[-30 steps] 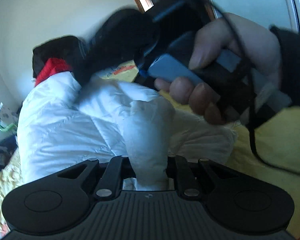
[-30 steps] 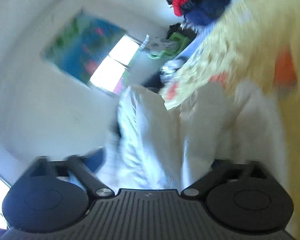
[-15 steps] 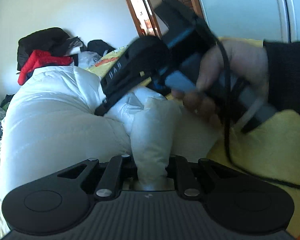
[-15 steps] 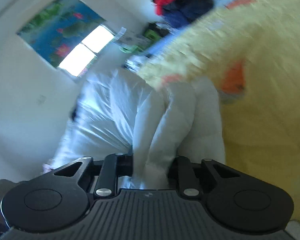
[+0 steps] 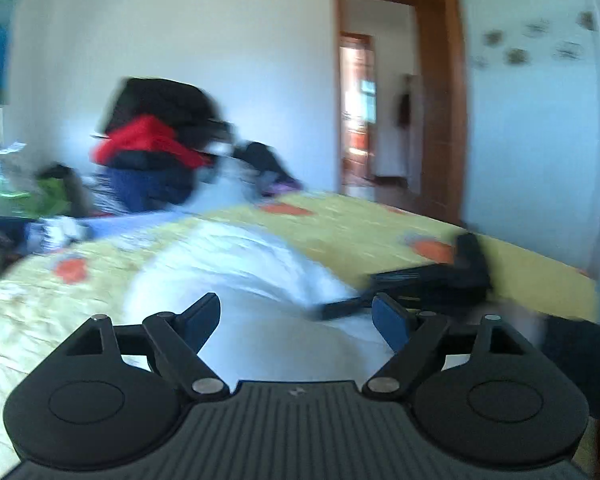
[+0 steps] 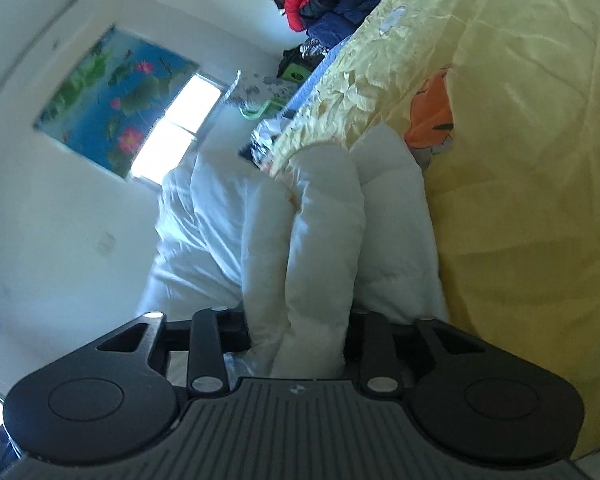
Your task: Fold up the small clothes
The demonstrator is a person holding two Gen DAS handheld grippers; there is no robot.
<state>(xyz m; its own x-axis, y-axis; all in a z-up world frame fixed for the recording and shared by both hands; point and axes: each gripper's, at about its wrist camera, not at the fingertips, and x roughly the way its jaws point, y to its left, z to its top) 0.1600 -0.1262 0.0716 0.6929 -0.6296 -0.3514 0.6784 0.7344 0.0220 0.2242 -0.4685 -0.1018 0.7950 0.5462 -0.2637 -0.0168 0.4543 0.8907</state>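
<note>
A white padded jacket [image 5: 240,272] lies bunched on the yellow bedcover [image 5: 360,232]. My left gripper [image 5: 296,304] hovers just above it, its jaws opening wide with nothing between them. In the right wrist view a thick doubled fold of the jacket [image 6: 320,220] fills the gap of my right gripper [image 6: 300,320]. That gripper's jaws are opening, but the fabric still sits pressed between them and hides the fingertips. The black body of the right gripper [image 5: 440,276] shows blurred low on the bed at the jacket's right side, with a dark sleeve [image 5: 580,344] behind it.
A heap of red, black and navy clothes [image 5: 152,148] sits at the far end of the bed, with green items [image 5: 8,192] to its left. An open wooden doorway [image 5: 380,120] is behind. A window and flower picture [image 6: 112,100] are on the wall.
My left gripper has let go of the white fold, spread its jaws and lifted away. The right gripper has sunk toward the bedcover with the jacket fold still in it.
</note>
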